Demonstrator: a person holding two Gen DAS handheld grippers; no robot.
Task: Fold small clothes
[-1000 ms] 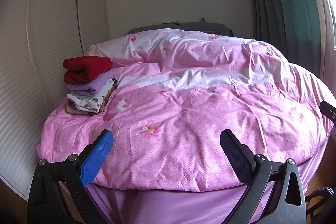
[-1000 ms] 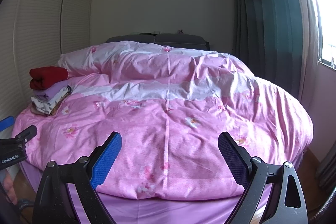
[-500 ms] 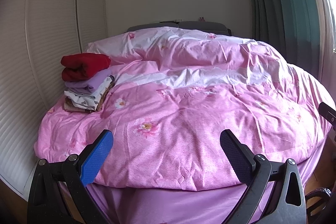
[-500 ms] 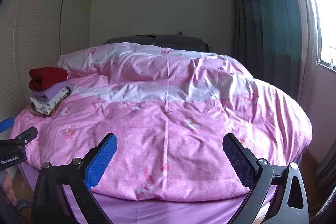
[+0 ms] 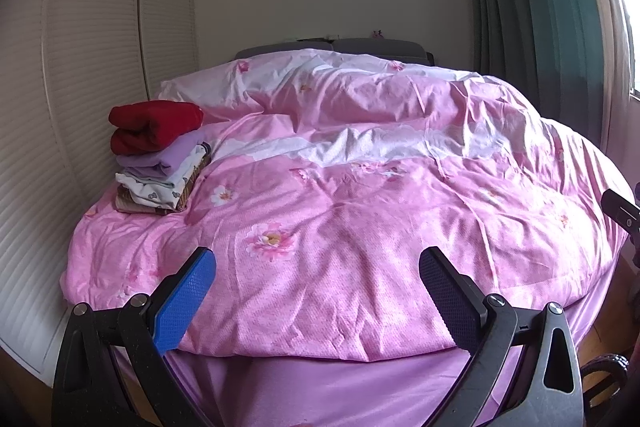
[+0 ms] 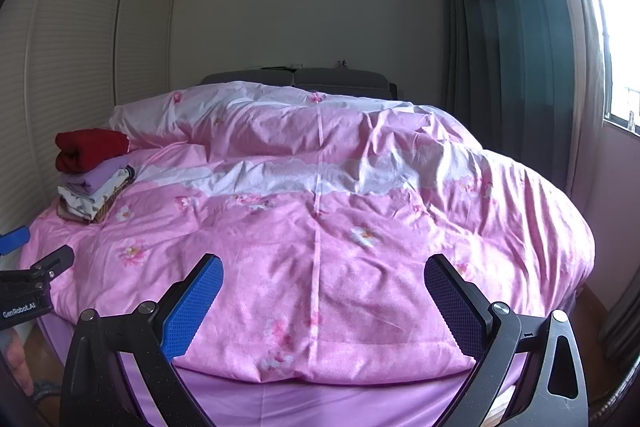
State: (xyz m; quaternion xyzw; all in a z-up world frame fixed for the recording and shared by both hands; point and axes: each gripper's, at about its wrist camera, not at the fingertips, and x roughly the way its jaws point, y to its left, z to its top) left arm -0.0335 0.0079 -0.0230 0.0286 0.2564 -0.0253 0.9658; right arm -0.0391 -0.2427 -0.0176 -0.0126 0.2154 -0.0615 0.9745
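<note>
A stack of folded clothes [image 5: 158,159] sits on the left side of the bed, a red garment [image 5: 154,125] on top, lilac and white patterned pieces under it. The same stack of clothes [image 6: 92,175] shows at the left in the right wrist view. My left gripper [image 5: 318,261] is open at the foot of the bed with nothing between its fingers. My right gripper [image 6: 322,267] is open too, held off the foot of the bed and holding nothing. The left gripper's body [image 6: 30,287] shows at the left edge of the right wrist view.
A pink floral duvet [image 5: 360,211] covers the whole bed, with a purple sheet [image 5: 340,387] below its front edge. White louvred wardrobe doors [image 5: 80,87] stand close on the left. Dark green curtains [image 6: 512,47] and a window [image 6: 620,47] are on the right.
Both grippers have drawn back a little from the bed and stayed open. The clothes stack has not moved.
</note>
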